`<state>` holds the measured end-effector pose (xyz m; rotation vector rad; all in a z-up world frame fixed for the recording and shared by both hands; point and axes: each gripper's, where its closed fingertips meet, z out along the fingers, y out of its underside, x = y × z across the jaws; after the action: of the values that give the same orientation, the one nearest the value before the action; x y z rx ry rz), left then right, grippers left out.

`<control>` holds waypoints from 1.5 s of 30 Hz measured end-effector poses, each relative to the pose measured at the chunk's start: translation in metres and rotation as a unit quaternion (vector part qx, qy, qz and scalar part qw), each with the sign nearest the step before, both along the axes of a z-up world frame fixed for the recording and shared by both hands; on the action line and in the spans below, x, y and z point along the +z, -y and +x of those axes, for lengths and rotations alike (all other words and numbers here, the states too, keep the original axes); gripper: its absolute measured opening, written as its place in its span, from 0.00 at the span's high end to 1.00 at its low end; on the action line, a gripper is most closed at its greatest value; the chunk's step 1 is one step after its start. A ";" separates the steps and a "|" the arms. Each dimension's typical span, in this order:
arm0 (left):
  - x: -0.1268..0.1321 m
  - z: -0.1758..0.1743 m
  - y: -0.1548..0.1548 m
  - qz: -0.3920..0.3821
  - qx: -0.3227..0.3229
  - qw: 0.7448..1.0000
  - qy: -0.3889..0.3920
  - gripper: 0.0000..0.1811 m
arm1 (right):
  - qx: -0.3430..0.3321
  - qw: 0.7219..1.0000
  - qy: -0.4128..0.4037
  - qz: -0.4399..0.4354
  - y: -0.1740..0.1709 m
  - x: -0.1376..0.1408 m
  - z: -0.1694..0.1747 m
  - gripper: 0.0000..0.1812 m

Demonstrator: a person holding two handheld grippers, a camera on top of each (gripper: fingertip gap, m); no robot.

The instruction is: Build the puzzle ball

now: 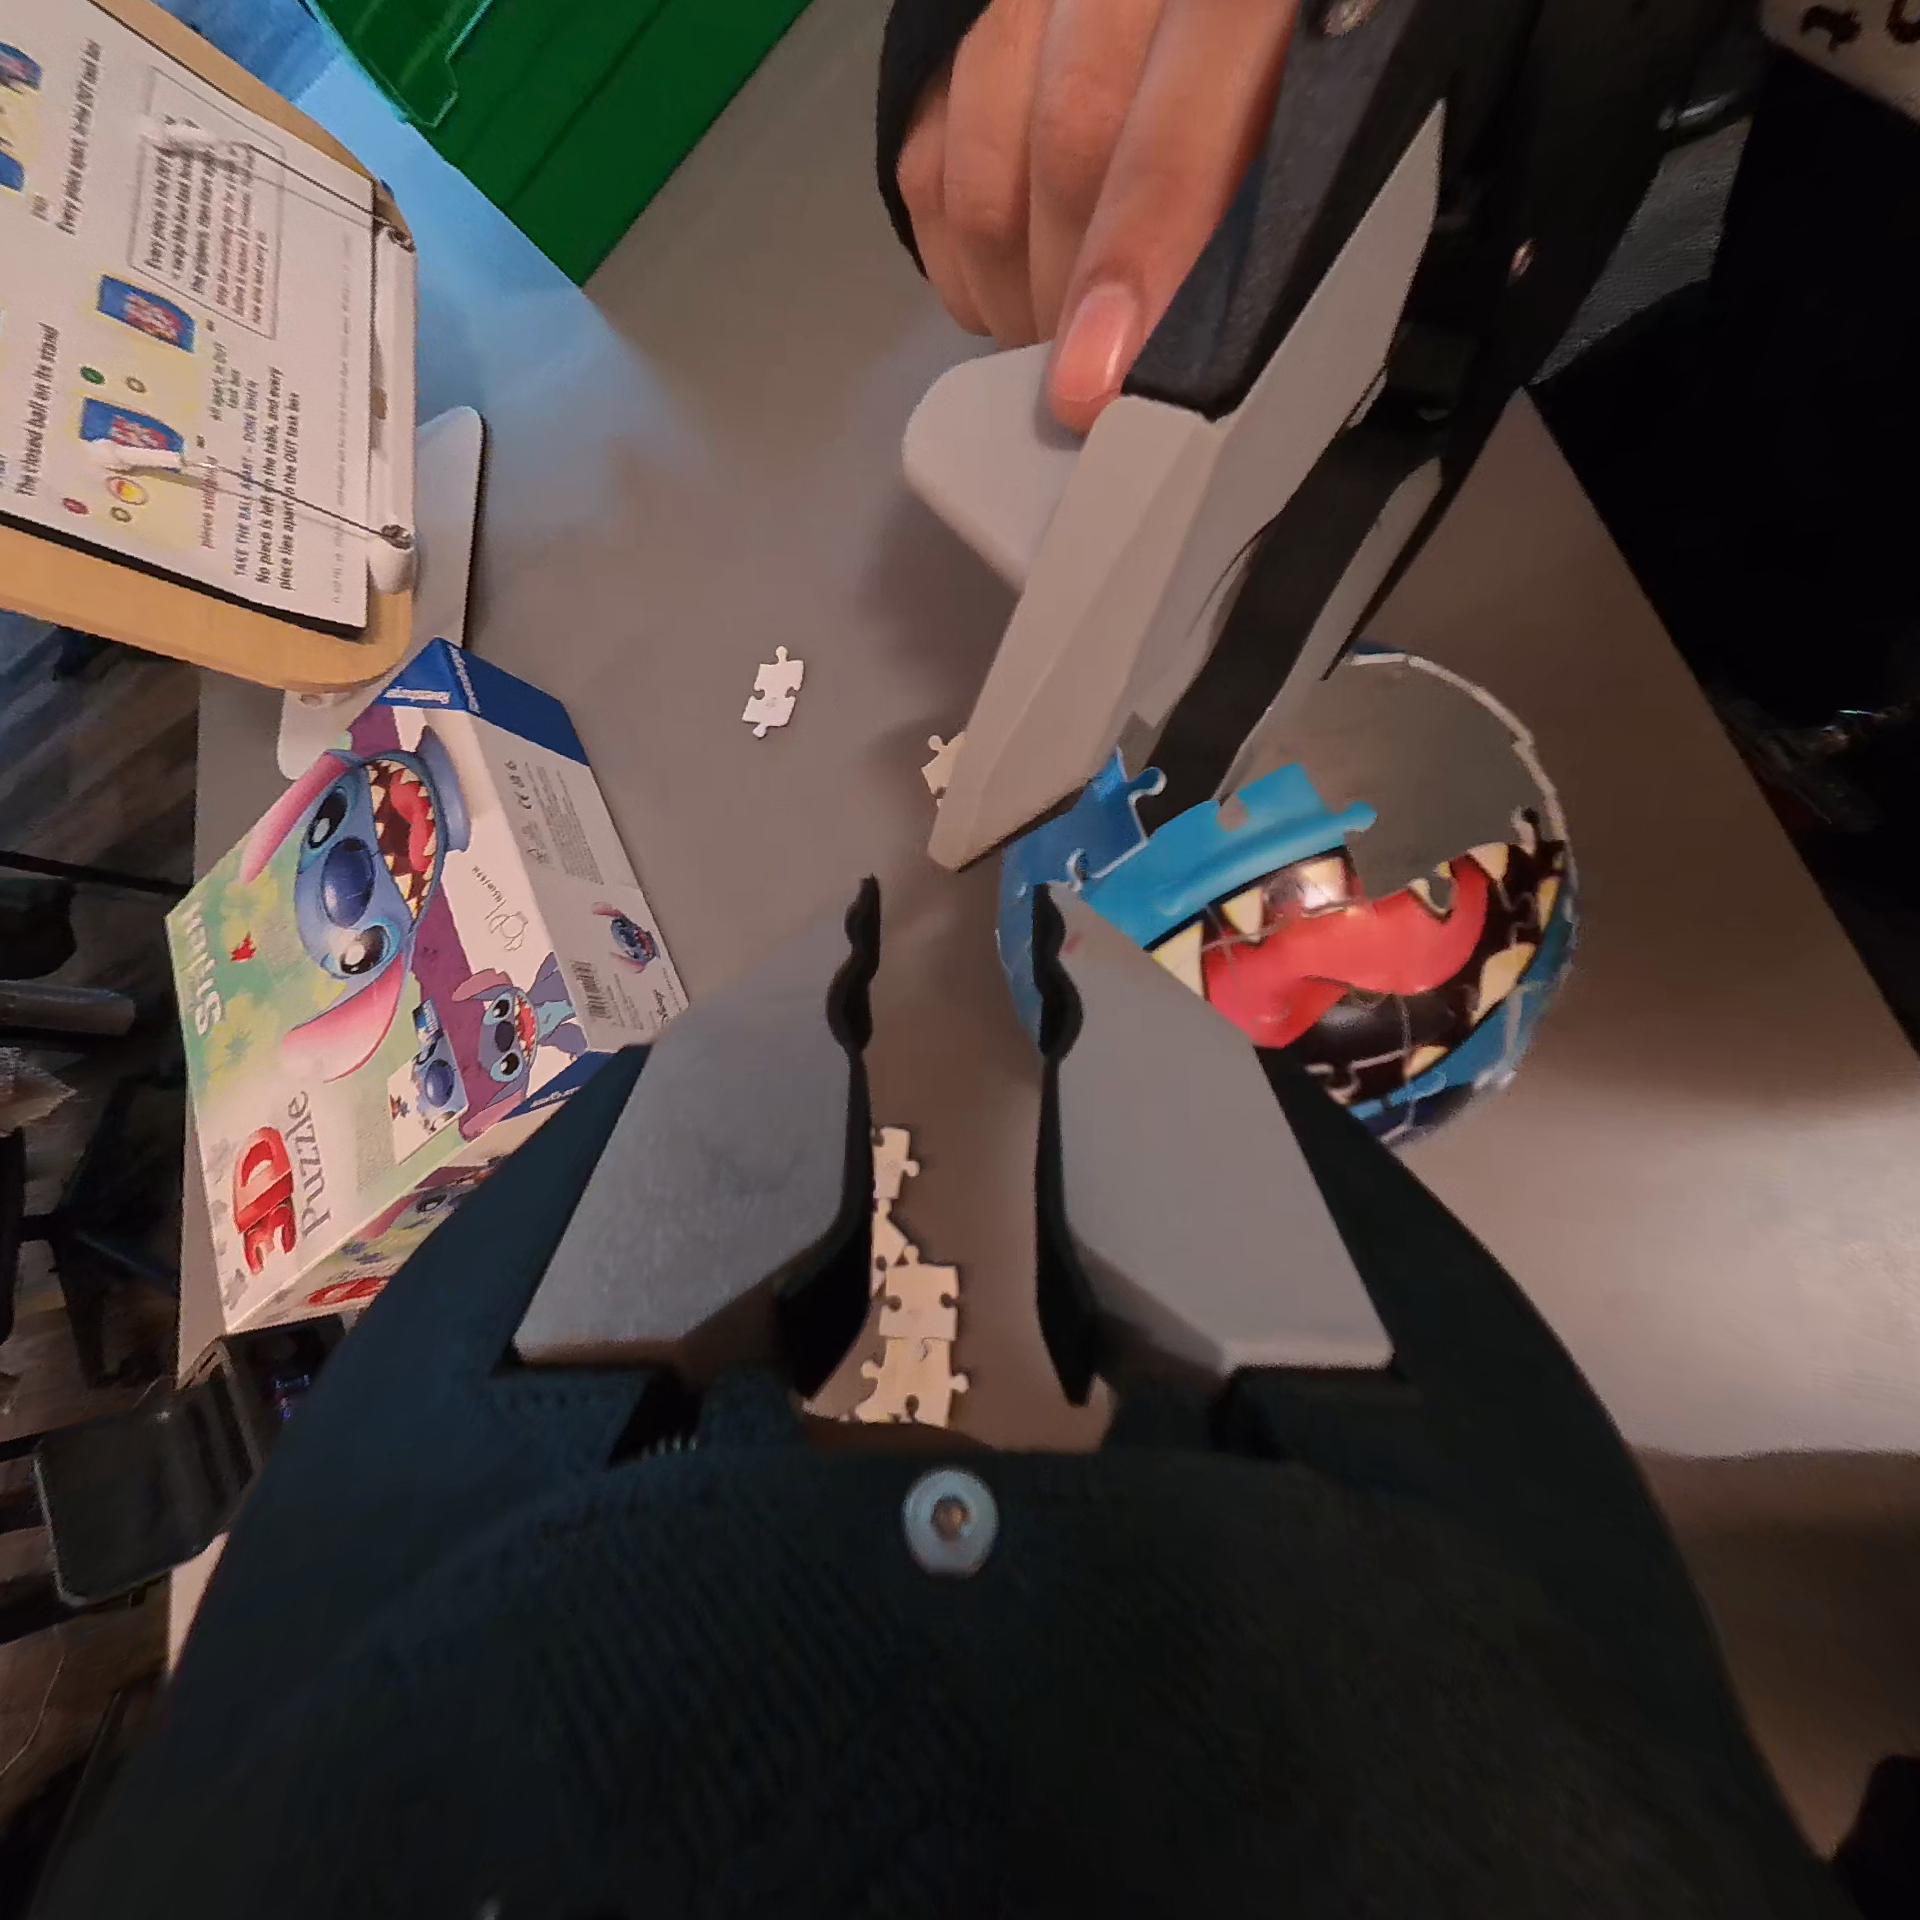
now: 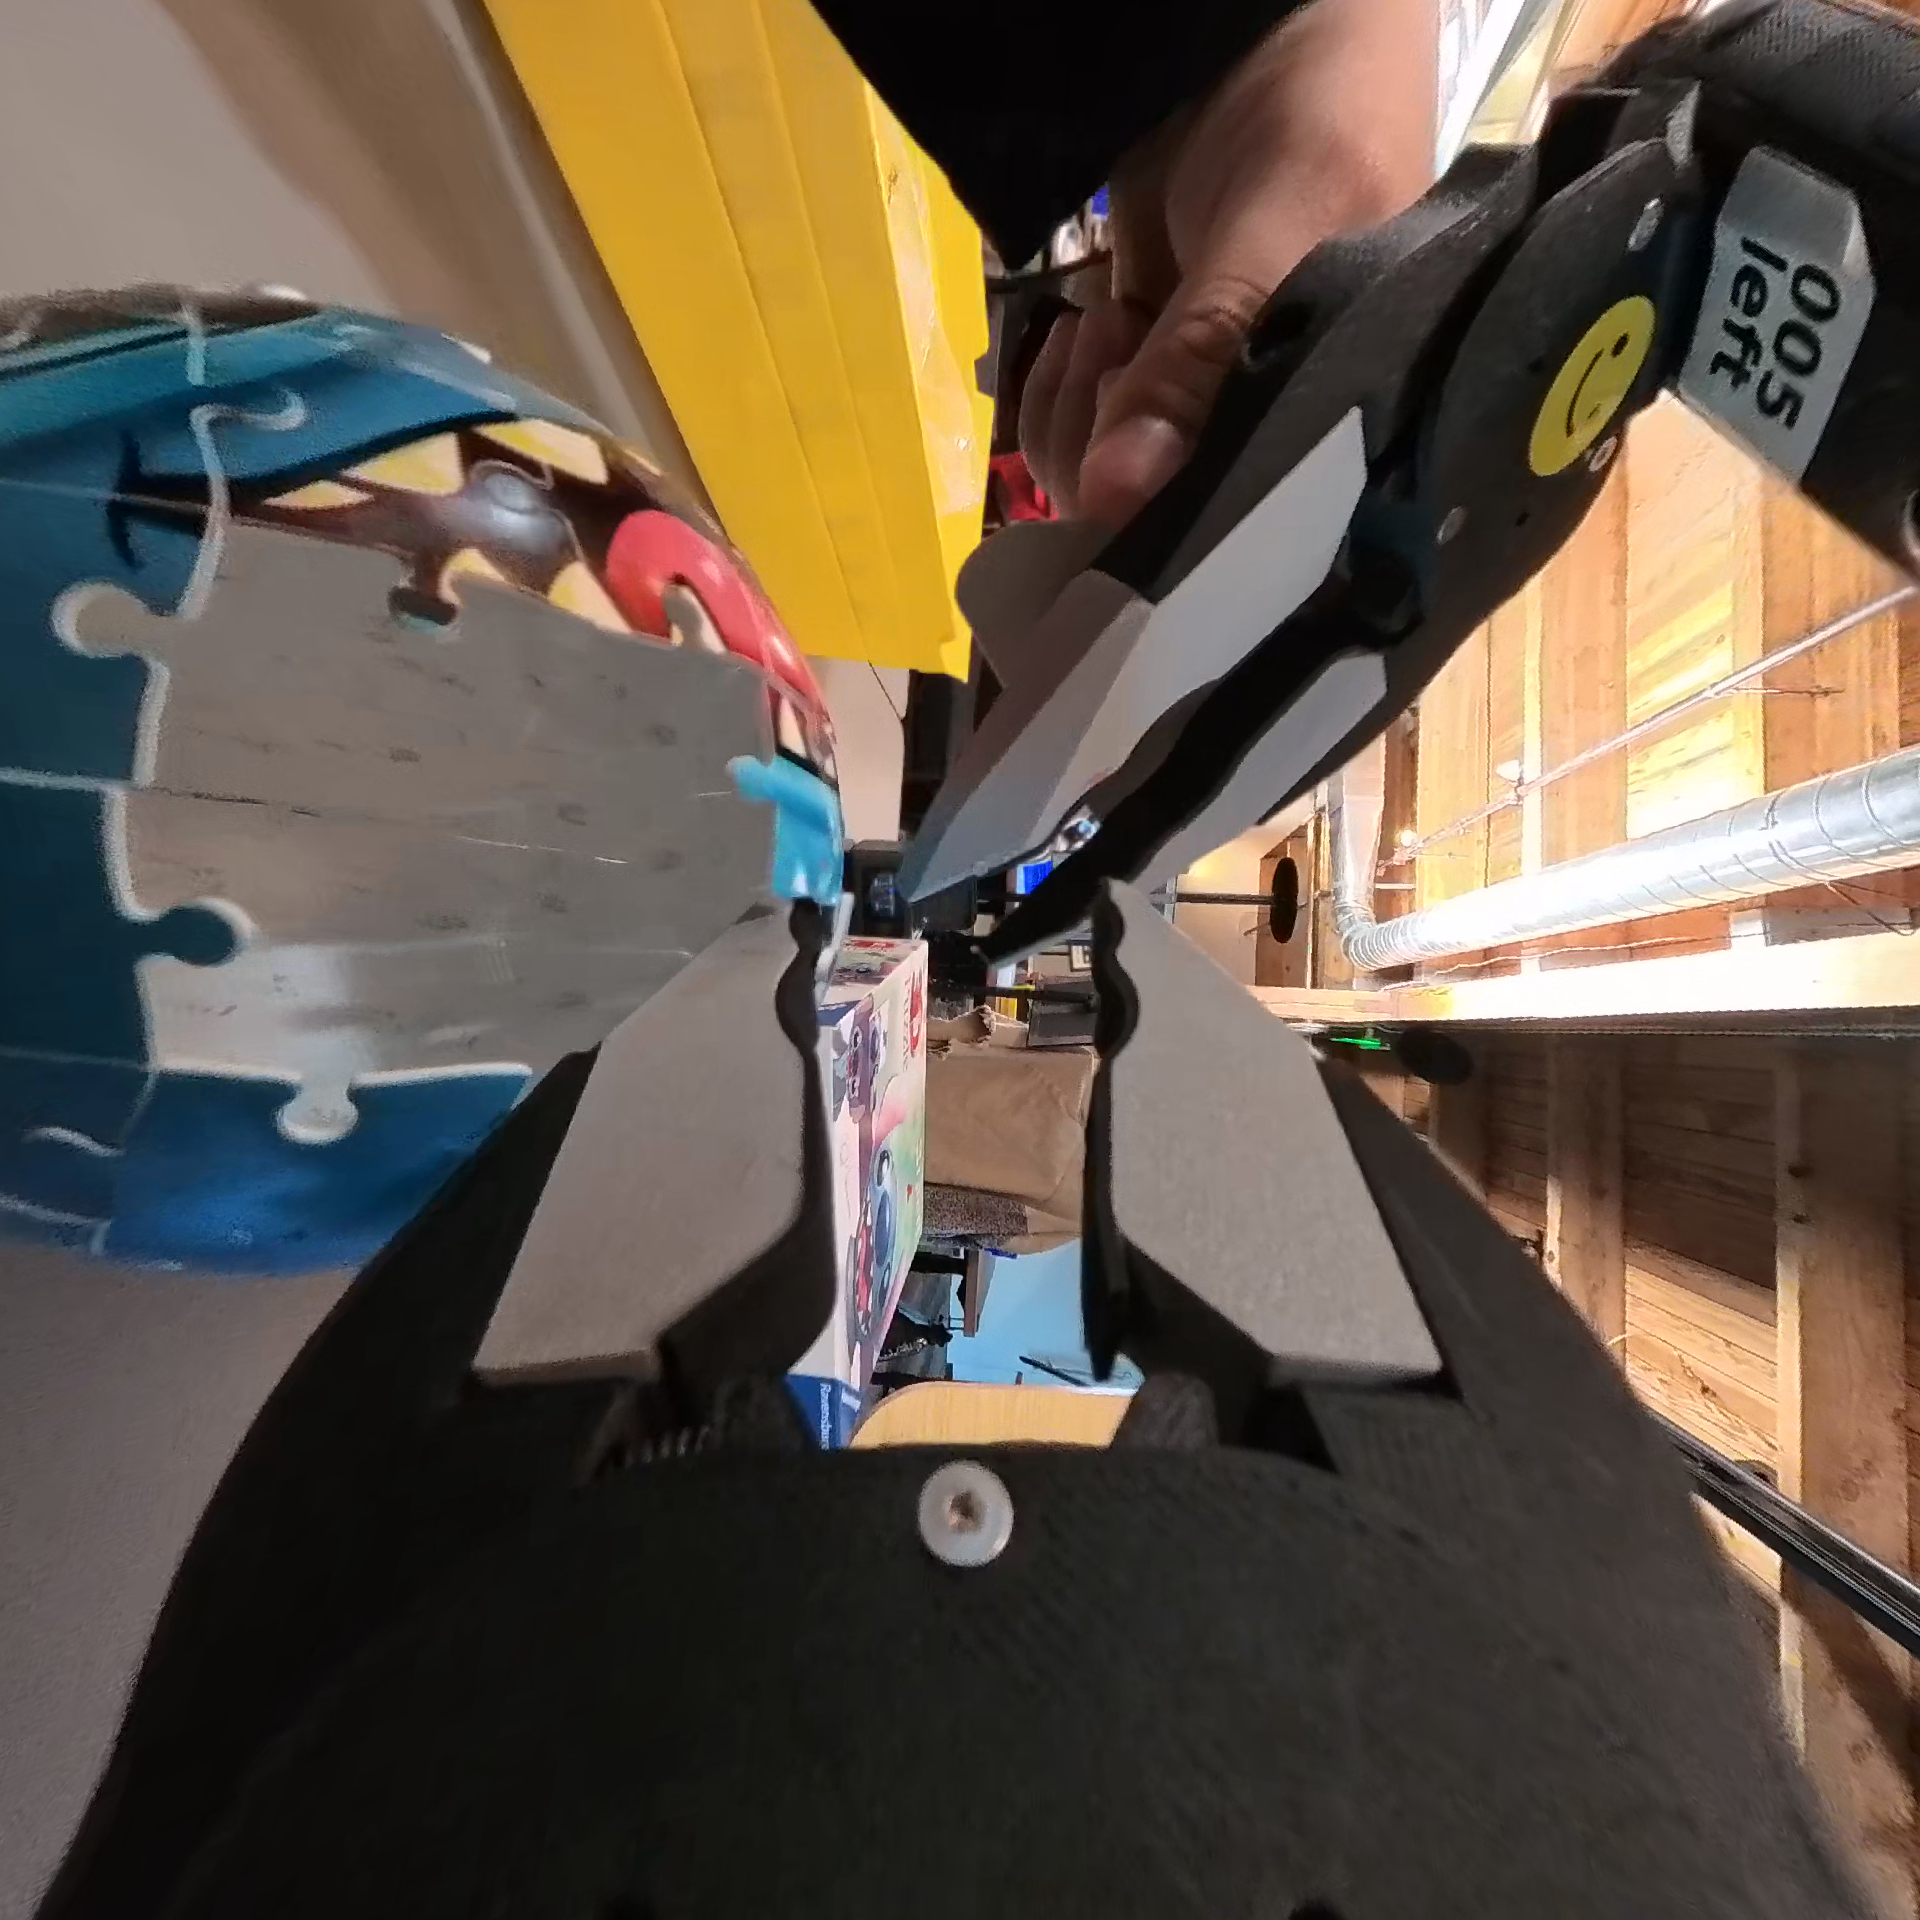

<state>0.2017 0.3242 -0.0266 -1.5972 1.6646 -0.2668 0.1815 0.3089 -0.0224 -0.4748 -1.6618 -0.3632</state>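
Observation:
The partly built puzzle ball [image 1: 1382, 987] is blue with a red tongue and teeth, and a wide gap in its shell shows the grey inside; it fills the left of the right wrist view [image 2: 83, 499]. My left gripper [image 1: 951, 925] is open and empty, just left of the ball above the table. My right gripper [image 1: 1049, 810] reaches down from the upper right, open, its jaws either side of the ball's rim. In its own view [image 2: 951, 930] one fingertip [image 2: 800, 935] touches the rim by a light blue piece [image 2: 805, 831]. Loose white pieces [image 1: 774, 691] [image 1: 914, 1299] lie face down.
The puzzle box [image 1: 416, 935] lies at the left, beside a clipboard with an instruction sheet [image 1: 187, 343]. A grey rounded plate [image 1: 977, 457] sits behind the right gripper. A green bin [image 1: 582, 104] stands at the back. The table edge [image 1: 1714, 675] runs right of the ball. Both grippers' tips are close together, under 4 cm apart.

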 end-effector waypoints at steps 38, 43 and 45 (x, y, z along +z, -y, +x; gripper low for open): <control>-0.001 -0.011 0.001 -0.002 0.016 1.000 -0.011 0.85 | 0.019 0.999 0.039 0.012 0.001 -0.016 0.008 1.00; -0.004 -0.013 0.000 -0.009 0.021 1.000 -0.016 0.85 | 0.019 0.999 0.039 0.006 0.001 -0.016 0.007 0.99; -0.004 -0.013 0.000 -0.008 0.021 1.000 -0.017 0.85 | 0.021 0.999 0.038 0.005 0.002 -0.016 0.007 0.99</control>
<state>0.1883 0.3237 -0.0304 -1.6557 1.6561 -0.2340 0.1889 0.3070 -0.0384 -0.4213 -1.7400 -0.3622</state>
